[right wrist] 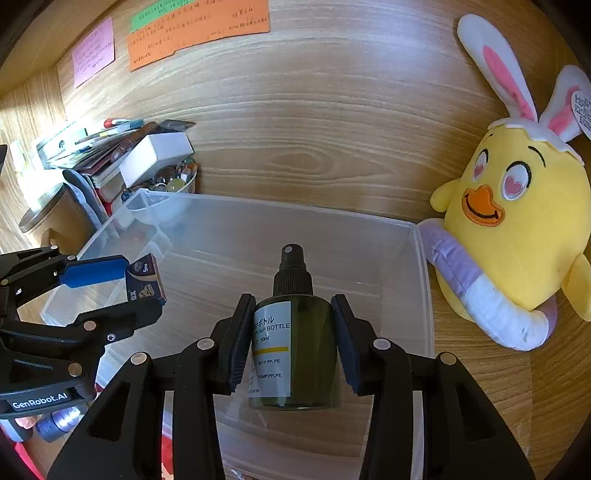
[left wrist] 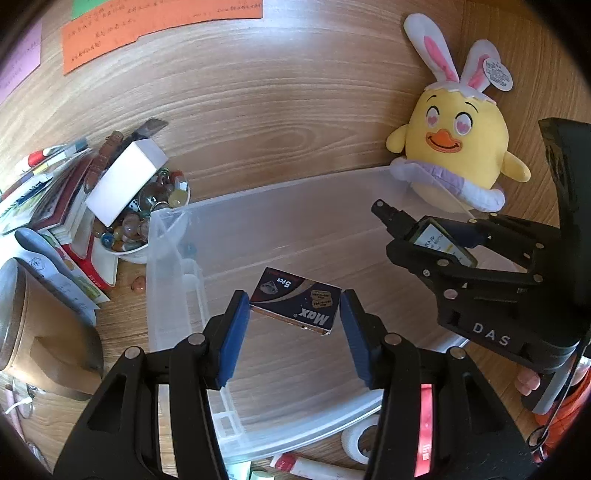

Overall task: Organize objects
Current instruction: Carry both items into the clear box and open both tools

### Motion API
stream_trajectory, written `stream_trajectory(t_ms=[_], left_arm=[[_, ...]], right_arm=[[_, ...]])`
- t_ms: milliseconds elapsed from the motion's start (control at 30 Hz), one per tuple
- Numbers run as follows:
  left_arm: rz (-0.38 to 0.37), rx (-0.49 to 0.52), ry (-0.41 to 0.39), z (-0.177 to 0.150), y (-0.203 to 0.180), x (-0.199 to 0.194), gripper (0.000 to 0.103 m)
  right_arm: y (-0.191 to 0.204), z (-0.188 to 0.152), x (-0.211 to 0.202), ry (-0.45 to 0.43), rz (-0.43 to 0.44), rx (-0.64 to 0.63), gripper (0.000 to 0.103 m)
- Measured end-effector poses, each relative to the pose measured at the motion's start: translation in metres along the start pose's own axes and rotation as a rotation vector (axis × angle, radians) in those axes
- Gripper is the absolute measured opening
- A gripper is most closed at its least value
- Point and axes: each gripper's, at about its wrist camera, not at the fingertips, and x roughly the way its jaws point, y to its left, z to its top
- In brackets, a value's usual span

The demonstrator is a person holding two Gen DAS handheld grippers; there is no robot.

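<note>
Holding one small dark box (left wrist: 294, 305) between the blue pads of the left gripper (left wrist: 292, 325), jaws closed narrowly on its two ends, over the one clear plastic bin (left wrist: 173, 266). Holding one dark green pump bottle (right wrist: 295, 343) in the right gripper (right wrist: 292, 343), jaws pressing its sides, black nozzle pointing away, also over the bin. Leaning against the bin's far right corner: one yellow chick toy (left wrist: 456, 147) with two rabbit ears. Sitting just beside the bin's far left corner: one white bowl of marbles (left wrist: 147, 218), with one white block (left wrist: 125, 181) lying across it. Piling up beside the bowl: a stack of books (left wrist: 55, 199) with pens on top, number hard to tell. Standing near that: one brown jar (left wrist: 33, 317) with a metal lid.

Showing only from the left wrist: the "Max" and "5pcs" print on the box, one roll of white tape (left wrist: 360, 439) near the bin's front edge, one stray marble (left wrist: 138, 284) on the wood. Showing only from the right wrist: the "PUMP BOTTLE" label and the bin's far right corner.

Resting on a wood-grain desk (right wrist: 332, 129). Lying at the far side: coloured notes in orange (right wrist: 192, 29), green and pink, all with handwriting too small for reading.
</note>
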Motion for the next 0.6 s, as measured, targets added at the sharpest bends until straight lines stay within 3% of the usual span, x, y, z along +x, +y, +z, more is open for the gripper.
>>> stream_trajectory(t_ms=[200, 300, 600], left_arm=[[0.000, 0.009, 0.014, -0.002, -0.002, 0.003, 0.051], [-0.007, 0.003, 0.016, -0.002, 0.000, 0.000, 0.052], [0.006, -0.012, -0.067, -0.005, 0.007, -0.035, 0.077]], right_arm=[[0.006, 0.000, 0.004, 0.008, -0.027, -0.028, 0.039], [0.009, -0.001, 0.003, 0.007, -0.044, -0.045, 0.046], [0.013, 0.004, -0.021, -0.058, -0.079, -0.053, 0.074]])
